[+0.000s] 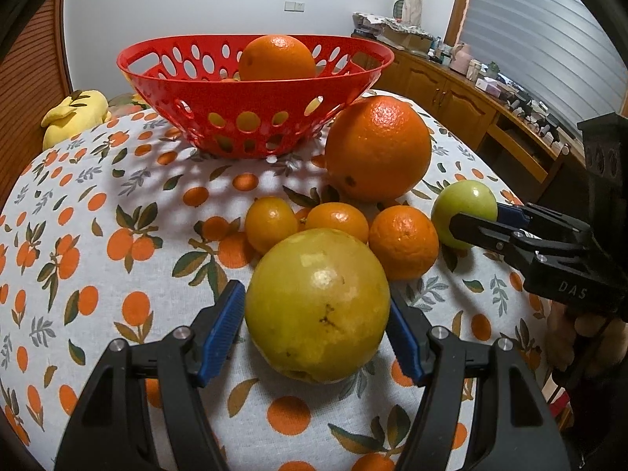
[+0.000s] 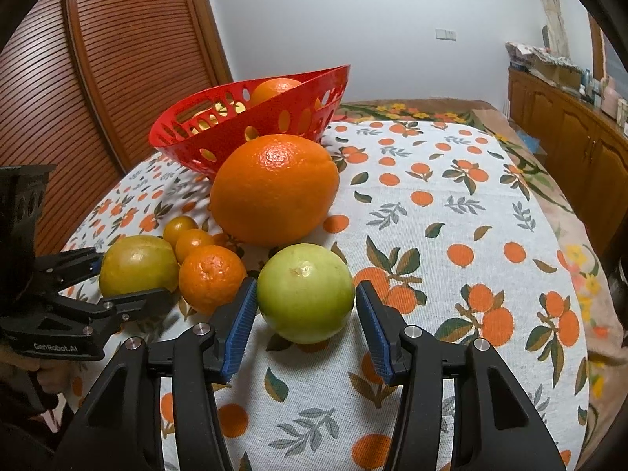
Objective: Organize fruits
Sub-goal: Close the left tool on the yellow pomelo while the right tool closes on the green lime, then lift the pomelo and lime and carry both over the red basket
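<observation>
1. Left wrist view: the left gripper has its blue pads on either side of a large yellow-green fruit that sits on the orange-patterned tablecloth. Both pads lie against the fruit's sides, so the jaws are clamped on it.
2. Just beyond this fruit, three small oranges lie in a row, touching or nearly touching one another.
3. Farther back and to the right stands a big orange, close beside the red perforated basket. The basket holds another orange that rises above its rim.
4. At the right, the right gripper reaches in from the edge, with a green apple between its fingers.
5. A yellow soft toy lies at the far left, off the cloth.
6. Right wrist view: the right gripper straddles the green apple, which rests on the tablecloth. The left pad touches the apple; a sliver of gap seems to show at the right pad, yet the jaws are about as narrow as they go, so it grips the apple.
7. To the left, the left gripper holds the yellow-green fruit, with the small oranges between it and the apple.
8. The big orange stands behind the apple, and the basket is farther back, to the left.
</observation>
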The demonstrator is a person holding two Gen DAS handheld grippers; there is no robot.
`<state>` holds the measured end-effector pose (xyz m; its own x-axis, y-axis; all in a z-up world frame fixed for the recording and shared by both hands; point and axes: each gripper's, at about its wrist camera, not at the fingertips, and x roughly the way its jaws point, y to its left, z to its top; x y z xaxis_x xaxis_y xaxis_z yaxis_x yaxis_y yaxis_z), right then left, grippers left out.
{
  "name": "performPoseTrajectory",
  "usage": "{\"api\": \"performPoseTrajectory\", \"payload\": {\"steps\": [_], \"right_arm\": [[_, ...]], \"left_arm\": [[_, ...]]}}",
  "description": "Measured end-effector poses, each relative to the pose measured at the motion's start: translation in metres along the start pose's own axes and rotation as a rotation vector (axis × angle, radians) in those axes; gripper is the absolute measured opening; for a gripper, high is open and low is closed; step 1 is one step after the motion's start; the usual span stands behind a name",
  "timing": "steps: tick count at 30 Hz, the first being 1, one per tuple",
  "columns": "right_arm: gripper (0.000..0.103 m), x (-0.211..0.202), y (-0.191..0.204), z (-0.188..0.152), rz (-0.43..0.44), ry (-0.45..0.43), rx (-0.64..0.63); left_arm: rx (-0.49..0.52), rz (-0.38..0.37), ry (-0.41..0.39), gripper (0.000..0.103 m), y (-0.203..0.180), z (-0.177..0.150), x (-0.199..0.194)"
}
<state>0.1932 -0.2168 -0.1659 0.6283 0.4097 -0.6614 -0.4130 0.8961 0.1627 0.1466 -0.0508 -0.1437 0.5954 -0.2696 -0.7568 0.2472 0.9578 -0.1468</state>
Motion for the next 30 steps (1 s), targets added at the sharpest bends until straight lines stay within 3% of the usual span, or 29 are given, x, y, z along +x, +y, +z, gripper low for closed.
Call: {"api": "performPoseTrajectory", "payload": {"steps": [11, 15, 21, 30], "right_arm": [[0.053, 0.002, 0.001, -0.001, 0.001, 0.003, -0.008], [0.053, 0.002, 0.001, -0.001, -0.001, 0.002, -0.009], [0.053, 0.002, 0.002, -0.001, -0.001, 0.003, -0.01], [0.051, 0.001, 0.003, -0.001, -0.001, 0.002, -0.014]], "left_arm": [[-0.007, -0.021, -0.033, 0.069, 0.002, 0.001, -0.008], [-0.01, -0.038, -0.047, 0.062, 0.003, 0.0, -0.012], [-0.022, -0.034, -0.056, 0.061, 0.004, -0.002, -0.017], [-0.041, -0.035, -0.123, 0.061, 0.012, 0.006, -0.044]]}}
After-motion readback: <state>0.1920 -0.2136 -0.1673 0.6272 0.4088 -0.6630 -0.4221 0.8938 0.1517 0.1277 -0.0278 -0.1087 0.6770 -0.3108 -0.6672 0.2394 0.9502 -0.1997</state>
